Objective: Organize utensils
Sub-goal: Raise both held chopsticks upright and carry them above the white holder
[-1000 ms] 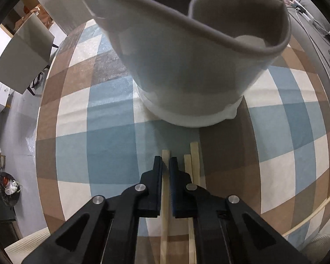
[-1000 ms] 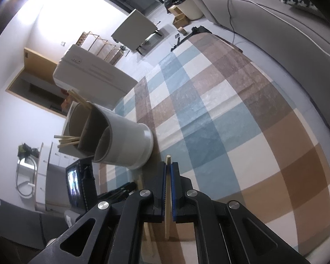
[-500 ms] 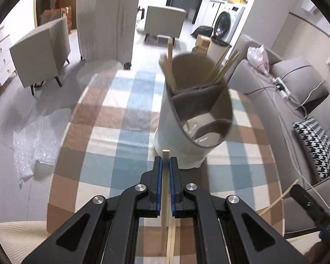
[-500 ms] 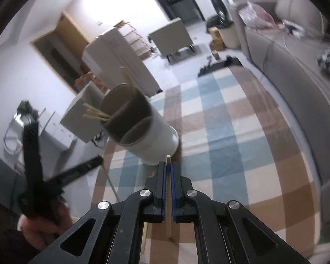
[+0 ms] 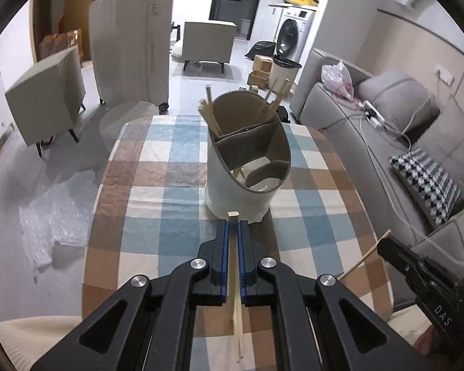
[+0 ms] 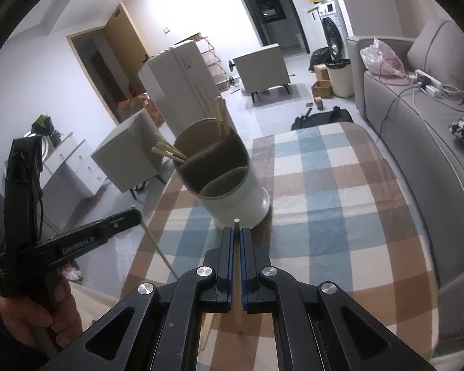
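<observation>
A white utensil holder (image 5: 247, 167) with brown divided compartments stands on the checked table; several wooden chopsticks lean in its far compartment. It also shows in the right wrist view (image 6: 229, 179). My left gripper (image 5: 233, 228) is shut on a wooden chopstick (image 5: 233, 262), held above the table just short of the holder. My right gripper (image 6: 237, 235) is shut on a round wooden chopstick (image 6: 237, 266), also raised near the holder's base. Each gripper appears in the other's view, the right gripper (image 5: 417, 275) and the left gripper (image 6: 86, 235).
The checked tablecloth (image 5: 157, 185) covers a round table. One more chopstick (image 5: 240, 327) lies on the cloth under my left gripper. A grey sofa (image 5: 386, 130) runs along the right. Chairs (image 5: 46, 92) and a white suitcase (image 5: 130, 43) stand beyond the table.
Both grippers have lifted with their chopsticks and pulled back from the holder, tilting up so the whole holder and room come into view.
</observation>
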`<state>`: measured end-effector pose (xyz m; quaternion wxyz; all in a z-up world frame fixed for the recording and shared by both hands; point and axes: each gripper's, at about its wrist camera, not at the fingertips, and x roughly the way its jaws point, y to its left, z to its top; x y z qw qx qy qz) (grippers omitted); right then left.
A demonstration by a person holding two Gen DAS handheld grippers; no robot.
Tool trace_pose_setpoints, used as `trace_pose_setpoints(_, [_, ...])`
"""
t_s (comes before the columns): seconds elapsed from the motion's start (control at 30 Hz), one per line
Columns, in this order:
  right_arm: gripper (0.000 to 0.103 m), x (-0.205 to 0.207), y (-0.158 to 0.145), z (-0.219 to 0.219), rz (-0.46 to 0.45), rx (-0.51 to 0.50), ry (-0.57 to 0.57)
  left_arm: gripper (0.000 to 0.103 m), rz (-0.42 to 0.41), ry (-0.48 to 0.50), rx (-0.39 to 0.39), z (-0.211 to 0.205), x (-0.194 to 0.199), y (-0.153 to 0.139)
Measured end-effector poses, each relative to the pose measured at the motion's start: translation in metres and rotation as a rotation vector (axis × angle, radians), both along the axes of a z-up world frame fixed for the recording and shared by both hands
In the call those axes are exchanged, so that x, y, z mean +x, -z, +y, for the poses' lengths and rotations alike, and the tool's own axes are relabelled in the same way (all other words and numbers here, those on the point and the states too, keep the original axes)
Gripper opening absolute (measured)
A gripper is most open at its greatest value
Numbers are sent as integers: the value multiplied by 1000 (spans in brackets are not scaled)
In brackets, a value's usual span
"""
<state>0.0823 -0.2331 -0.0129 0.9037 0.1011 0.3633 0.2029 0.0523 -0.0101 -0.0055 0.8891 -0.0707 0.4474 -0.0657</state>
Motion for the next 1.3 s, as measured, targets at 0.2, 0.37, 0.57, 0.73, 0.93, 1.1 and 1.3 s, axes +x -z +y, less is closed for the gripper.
trace_pose_setpoints(0.2, [3,-2,-6,1,-11,10,10,1,-20,42,5,-1,-3,-12])
trace_pose_setpoints(0.37, [3,-1,-21,-2,-46,15,19,1,-40,54,-14,4,0,-30])
trace_pose_setpoints(0.57, [3,12,-52,-4,-99,29,27,1,-83,44,-83,15,18,-65])
trace_pose_setpoints(0.73, [3,35,-84,4,-161,9,-1,1,-152,39,-125,25,42,-103])
trace_pose_setpoints(0.93, [3,78,-123,16,-208,29,-19,1,-203,23,-147,35,76,-130])
trace_pose_setpoints(1.1, [3,120,-144,37,-237,18,-47,1,-226,10,-143,42,107,-137])
trace_pose_setpoints(1.3, [3,158,-147,56,-248,12,-69,1,-231,-2,-140,48,133,-129])
